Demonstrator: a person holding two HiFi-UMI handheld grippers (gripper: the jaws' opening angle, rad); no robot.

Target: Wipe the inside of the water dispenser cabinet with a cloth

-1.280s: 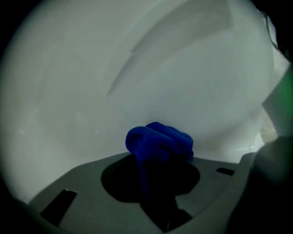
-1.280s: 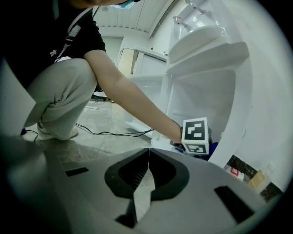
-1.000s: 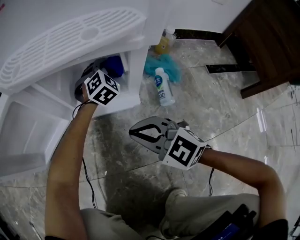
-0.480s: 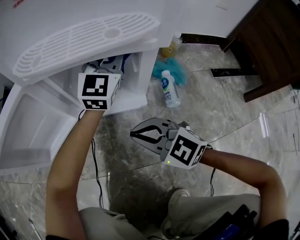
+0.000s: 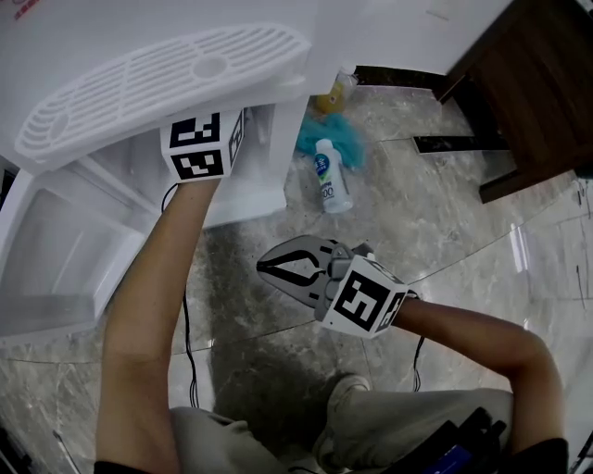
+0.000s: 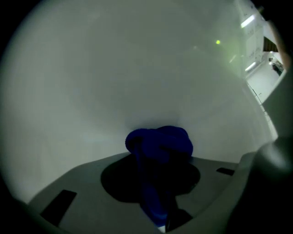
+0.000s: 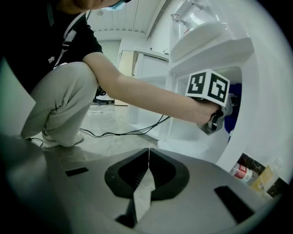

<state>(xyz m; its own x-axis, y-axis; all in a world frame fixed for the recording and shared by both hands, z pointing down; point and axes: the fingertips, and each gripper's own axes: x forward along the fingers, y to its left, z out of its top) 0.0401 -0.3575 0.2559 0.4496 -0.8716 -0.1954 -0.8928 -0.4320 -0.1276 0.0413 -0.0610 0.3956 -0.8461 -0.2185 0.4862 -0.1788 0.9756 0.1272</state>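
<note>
Left tongs (image 6: 156, 176) clench a bunched blue cloth (image 6: 160, 144) inside the water dispenser cabinet (image 5: 264, 176). The white inner wall (image 6: 137, 77) lies directly ahead of the wad, seemingly touching it. Right tongs (image 7: 147, 161), clamped shut and empty, hang well back outside.

The left tool (image 7: 222, 116), gripping the blue cloth (image 6: 160, 144), has risen inside the cabinet (image 5: 261, 185).

Glossy grey marble floor (image 5: 445, 231), dark wooden furniture (image 5: 528, 83), white wall (image 5: 408, 28)
</note>
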